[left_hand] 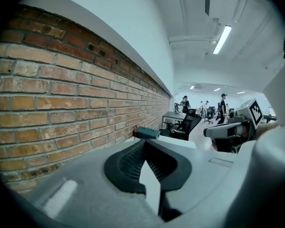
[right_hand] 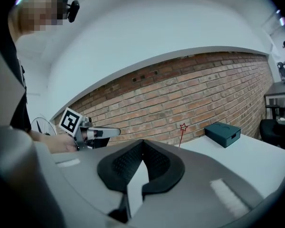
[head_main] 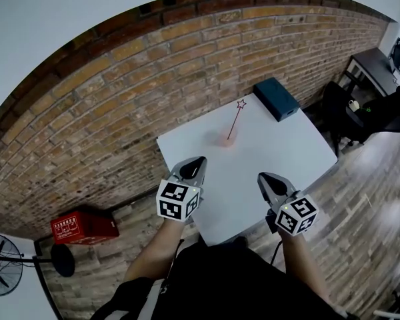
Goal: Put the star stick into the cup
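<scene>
Head view first, and the brick wall (head_main: 120,92) fills the back of the scene, with the white table (head_main: 280,152) pushed up against it. On the floor to the left of the table sits a red box (head_main: 83,227). At the table's far corner lies a dark teal box (head_main: 277,99), flat on the top.

Down at the near edge are the two tools, side by side and apart from each other. The left gripper (head_main: 200,160) hangs over the near left corner. Its own view shows the two dark pads meeting at the tip, jaws pressed together with nothing between them. The right gripper (head_main: 263,177) hangs over the near edge, and its view shows the same: jaws together, nothing caught in them. Neither tool touches the table or anything on it.

Now the small things. Near the far edge, between the wall and the middle of the table, a pale pink cup (head_main: 229,141) stands well apart from both grippers. The star stick (head_main: 235,120) has its lower end in that cup. It leans toward the teal box, its red outlined star at the top.
</scene>
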Motion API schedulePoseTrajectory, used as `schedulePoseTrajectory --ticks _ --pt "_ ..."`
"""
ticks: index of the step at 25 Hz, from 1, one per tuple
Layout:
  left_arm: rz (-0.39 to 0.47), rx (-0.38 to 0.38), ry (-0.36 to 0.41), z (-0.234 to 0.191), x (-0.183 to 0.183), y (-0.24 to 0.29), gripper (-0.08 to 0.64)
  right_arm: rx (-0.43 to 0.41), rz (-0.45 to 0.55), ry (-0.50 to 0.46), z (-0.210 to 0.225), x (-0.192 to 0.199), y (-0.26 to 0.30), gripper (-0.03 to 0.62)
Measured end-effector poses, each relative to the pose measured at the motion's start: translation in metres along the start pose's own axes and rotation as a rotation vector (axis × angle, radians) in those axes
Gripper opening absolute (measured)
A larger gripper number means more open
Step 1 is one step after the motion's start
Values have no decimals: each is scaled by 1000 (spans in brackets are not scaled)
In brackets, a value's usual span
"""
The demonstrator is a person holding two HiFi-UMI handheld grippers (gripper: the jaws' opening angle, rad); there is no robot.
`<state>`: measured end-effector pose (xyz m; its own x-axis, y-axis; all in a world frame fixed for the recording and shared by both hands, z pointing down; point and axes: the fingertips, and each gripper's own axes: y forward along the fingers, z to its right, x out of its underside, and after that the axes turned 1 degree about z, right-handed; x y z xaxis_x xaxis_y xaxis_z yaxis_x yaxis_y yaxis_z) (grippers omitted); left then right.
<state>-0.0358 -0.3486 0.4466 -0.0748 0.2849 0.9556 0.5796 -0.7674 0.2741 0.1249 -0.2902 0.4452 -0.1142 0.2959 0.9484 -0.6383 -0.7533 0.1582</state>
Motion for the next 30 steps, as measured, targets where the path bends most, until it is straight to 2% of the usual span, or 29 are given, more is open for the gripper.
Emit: schedulePoseTrajectory --ticks 3,7,12,17,22,30 --pt "-10 -16 -16 0 3 1 6 27 42 23 16 -4 -9 -1" --pt "12 -11 -47 -3 -1 1 6 91 75 -48 34 -9 -23 -2" --pt "44 -41 -60 -20 -12 -2 6 32 134 -36 35 -29 -34 -2" --pt "96 -28 -61 -20 -26 -3 6 47 101 -110 39 -32 -32 -2" --pt "98 -25 -69 -16 -23 -2 6 28 63 -172 28 -28 -27 -3" --pt "91 -30 -73 -18 -21 -3 6 19 60 -163 26 -26 -24 -3"
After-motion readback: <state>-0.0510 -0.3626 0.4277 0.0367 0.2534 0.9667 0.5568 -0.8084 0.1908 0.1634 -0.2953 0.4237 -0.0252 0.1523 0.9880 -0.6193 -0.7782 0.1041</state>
